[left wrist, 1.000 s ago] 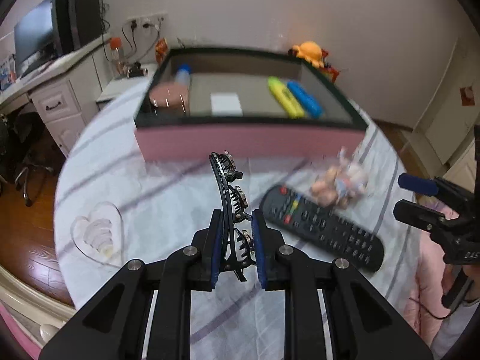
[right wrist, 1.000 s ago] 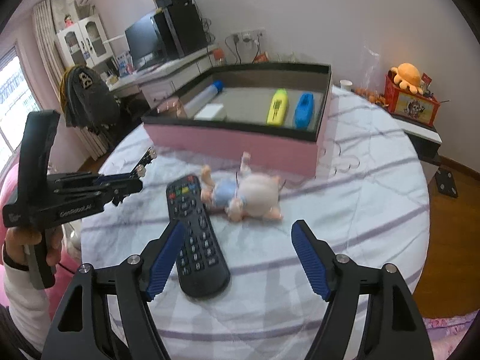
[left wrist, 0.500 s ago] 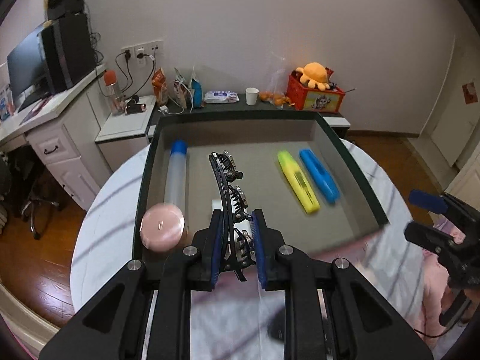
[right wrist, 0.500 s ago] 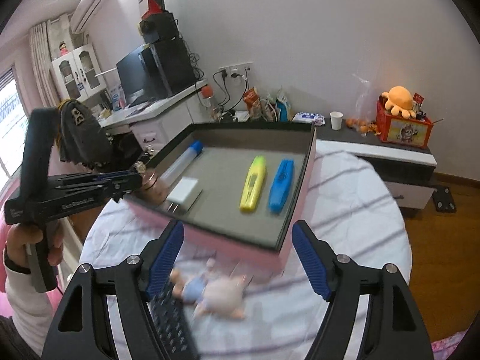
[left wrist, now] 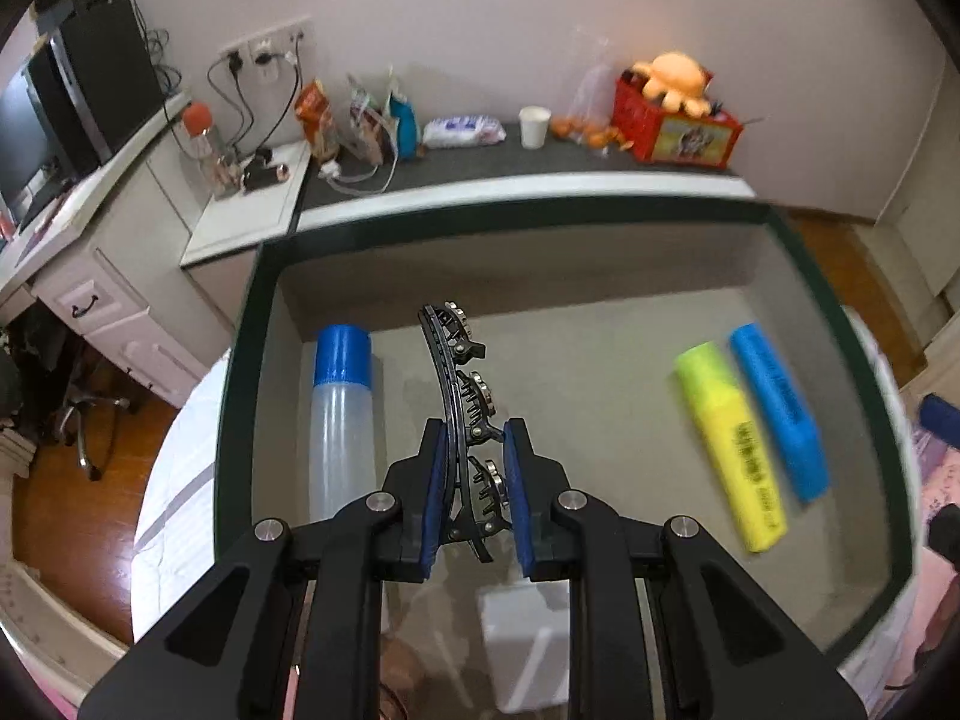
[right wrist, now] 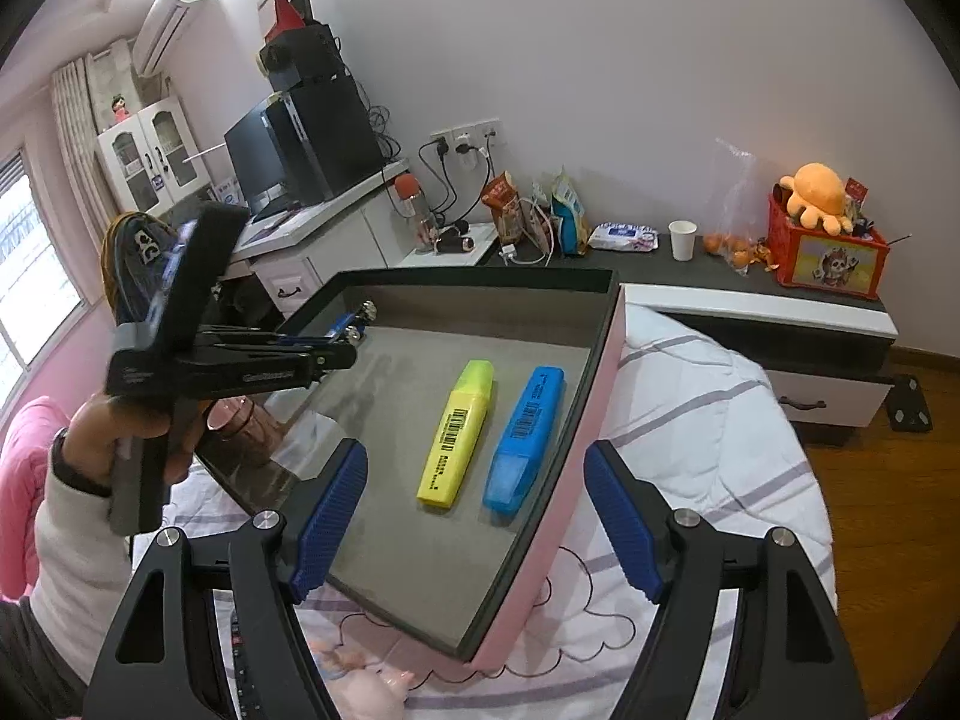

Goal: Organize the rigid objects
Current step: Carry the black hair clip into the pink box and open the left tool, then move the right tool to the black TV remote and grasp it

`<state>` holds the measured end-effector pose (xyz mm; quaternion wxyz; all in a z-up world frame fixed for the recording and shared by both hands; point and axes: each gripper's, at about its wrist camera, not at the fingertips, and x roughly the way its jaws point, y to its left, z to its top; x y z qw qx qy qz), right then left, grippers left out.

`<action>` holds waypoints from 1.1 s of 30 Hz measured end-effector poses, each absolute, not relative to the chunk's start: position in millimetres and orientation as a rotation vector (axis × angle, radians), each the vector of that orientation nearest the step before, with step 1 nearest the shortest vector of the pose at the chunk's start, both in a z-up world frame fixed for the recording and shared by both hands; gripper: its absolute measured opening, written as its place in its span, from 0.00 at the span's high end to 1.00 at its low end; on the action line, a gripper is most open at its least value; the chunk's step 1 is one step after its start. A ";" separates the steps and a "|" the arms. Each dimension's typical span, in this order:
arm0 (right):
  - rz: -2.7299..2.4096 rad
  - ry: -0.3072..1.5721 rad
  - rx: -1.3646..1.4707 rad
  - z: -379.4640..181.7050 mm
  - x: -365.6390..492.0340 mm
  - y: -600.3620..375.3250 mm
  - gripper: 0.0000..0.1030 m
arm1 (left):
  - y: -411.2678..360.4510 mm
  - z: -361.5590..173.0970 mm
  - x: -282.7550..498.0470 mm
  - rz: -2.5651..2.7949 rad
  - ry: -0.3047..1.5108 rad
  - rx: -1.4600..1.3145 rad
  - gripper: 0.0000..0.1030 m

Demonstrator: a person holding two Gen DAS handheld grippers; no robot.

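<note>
While the left gripper clamps a black hair clip above the middle of the box, the right gripper stands wide apart and empty over the box's near edge. Yellow highlighter and blue highlighter lie side by side near its right wall.

Brightness: even, soft indoor light in both views; the pale wall is cleanly lit.
Source: daylight from a window far left of the tray.
Shadows: faint, on the tray floor.
Blur: motion smear on the yellow marker, blue marker and tray rim in the left wrist view.
Distortion: strong fisheye bending, dark vignette in the corners.
</note>
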<state>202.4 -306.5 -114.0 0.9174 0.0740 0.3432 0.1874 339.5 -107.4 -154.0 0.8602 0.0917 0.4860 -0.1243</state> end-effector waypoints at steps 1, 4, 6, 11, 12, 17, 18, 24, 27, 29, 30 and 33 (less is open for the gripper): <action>0.388 0.709 0.151 -115.6 204.8 -306.7 0.26 | -107.5 -156.5 340.7 -0.259 1.027 0.192 0.82; 0.397 0.717 0.149 -119.3 209.6 -307.2 0.26 | -106.6 -157.2 341.5 -0.264 1.040 0.180 0.81; 0.397 0.720 0.152 -120.6 210.4 -307.4 0.26 | -107.2 -155.9 341.1 -0.240 1.037 0.198 0.74; 0.399 0.740 0.144 -123.1 205.6 -302.3 0.26 | -95.4 -138.6 327.1 -0.211 1.000 0.162 0.40; 0.396 0.741 0.143 -122.5 202.4 -301.9 0.26 | -92.5 -131.8 320.1 -0.209 0.989 0.153 0.35; 0.376 0.730 0.138 -110.7 178.5 -302.2 0.26 | -77.4 -89.4 264.6 -0.226 0.878 0.127 0.14; 0.369 0.724 0.138 -106.6 169.6 -302.7 0.26 | -74.5 -82.8 251.4 -0.227 0.854 0.129 0.09; 0.344 0.709 0.131 -96.5 130.2 -301.0 0.26 | -57.7 -66.4 168.9 -0.201 0.772 0.130 0.00; 0.339 0.718 0.130 -98.4 111.2 -295.2 0.26 | -53.6 -73.9 139.0 -0.172 0.777 0.150 0.00; 0.347 0.726 0.120 -101.0 99.3 -289.5 0.25 | -50.9 -84.9 121.6 -0.162 0.800 0.149 0.00; 0.346 0.731 0.114 -103.1 94.8 -287.1 0.25 | -49.9 -92.1 113.7 -0.170 0.820 0.139 0.00; 0.342 0.755 0.101 -111.6 83.1 -279.7 0.25 | -50.0 -107.2 99.2 -0.192 0.858 0.116 0.00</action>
